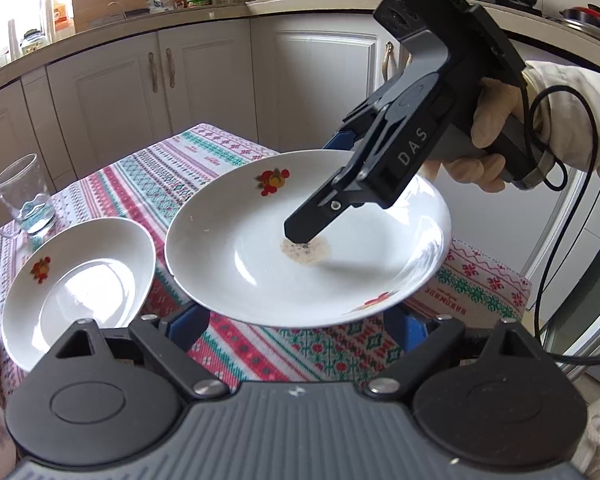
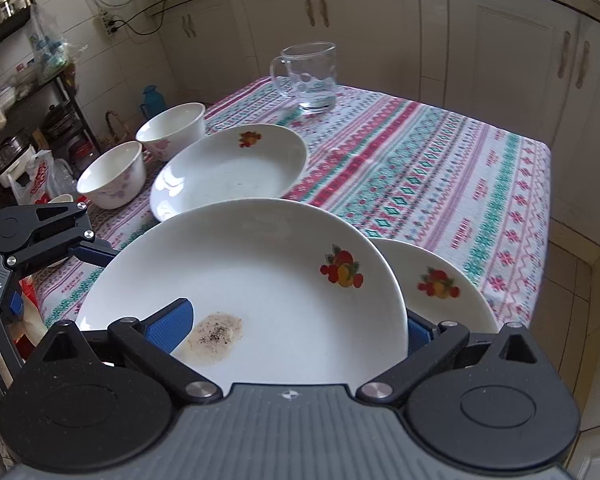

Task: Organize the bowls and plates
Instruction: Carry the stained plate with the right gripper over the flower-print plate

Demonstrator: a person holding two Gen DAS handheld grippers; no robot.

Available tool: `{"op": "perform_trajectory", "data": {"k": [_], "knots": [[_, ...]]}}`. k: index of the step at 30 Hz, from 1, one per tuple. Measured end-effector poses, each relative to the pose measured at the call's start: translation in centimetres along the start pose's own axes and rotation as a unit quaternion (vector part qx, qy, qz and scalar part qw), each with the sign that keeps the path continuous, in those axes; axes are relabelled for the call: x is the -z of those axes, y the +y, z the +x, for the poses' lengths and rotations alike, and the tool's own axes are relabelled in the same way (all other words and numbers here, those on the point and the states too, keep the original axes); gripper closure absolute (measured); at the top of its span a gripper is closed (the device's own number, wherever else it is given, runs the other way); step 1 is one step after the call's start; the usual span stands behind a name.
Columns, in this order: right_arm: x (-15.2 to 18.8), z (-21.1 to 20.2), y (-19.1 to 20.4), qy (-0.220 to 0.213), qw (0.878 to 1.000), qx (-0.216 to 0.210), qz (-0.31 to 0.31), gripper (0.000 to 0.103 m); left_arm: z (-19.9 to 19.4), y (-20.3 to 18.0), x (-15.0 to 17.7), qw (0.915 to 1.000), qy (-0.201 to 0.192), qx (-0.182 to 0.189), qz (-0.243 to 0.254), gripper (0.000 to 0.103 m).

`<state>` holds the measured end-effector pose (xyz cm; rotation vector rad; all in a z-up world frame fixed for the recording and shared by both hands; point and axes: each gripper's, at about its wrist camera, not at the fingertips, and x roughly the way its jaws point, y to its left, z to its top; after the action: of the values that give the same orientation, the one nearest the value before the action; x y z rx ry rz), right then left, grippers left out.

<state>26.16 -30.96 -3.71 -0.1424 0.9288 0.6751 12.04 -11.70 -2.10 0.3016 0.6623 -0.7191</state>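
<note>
Plate [image 2: 260, 280] w/ a brown residue patch sits clamped in your right hand-held gripper [image 2: 296, 330]: one blue pad on the inner face by the residue, the other under the rim, plate lifted off the bench [image 2: 440, 168]. Your gloved right hand [image 1: 496, 128] wraps the grip, tool angled down. Left hand-held gripper [image 1: 300, 326] hangs w/ fingers apart, nothing clamped, its tips below the held plate's near rim. Second plate [image 2: 456, 292] lies just beyond the held one; third plate [image 2: 228, 168] farther off, two bowls [image 2: 114, 174] beside it near the bench edge. Glass mug [image 2: 310, 76] stands well apart; bare cloth to its right.
</note>
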Motion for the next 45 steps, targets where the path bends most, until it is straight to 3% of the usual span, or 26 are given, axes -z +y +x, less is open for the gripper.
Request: {"op": "perform_trajectory", "data": {"k": [13,24,45], "knots": [[1.6,0.0,-3.0,-0.003,0.999,0.007,0.033,0.0,2.6,0.0,-1.3,0.9999,0.004,0.002,0.009,0.009],[2.4,0.4,-3.5,0.002,0.999,0.004,0.042,0.0,3.6,0.0,-1.3,0.9998,0.012,0.004,0.018,0.009],[3.8,-0.9,-3.7,0.014,0.997,0.039,0.058,0.0,4.4,-0.3,-1.2,0.9996,0.008,0.008,0.027,0.009]]}}
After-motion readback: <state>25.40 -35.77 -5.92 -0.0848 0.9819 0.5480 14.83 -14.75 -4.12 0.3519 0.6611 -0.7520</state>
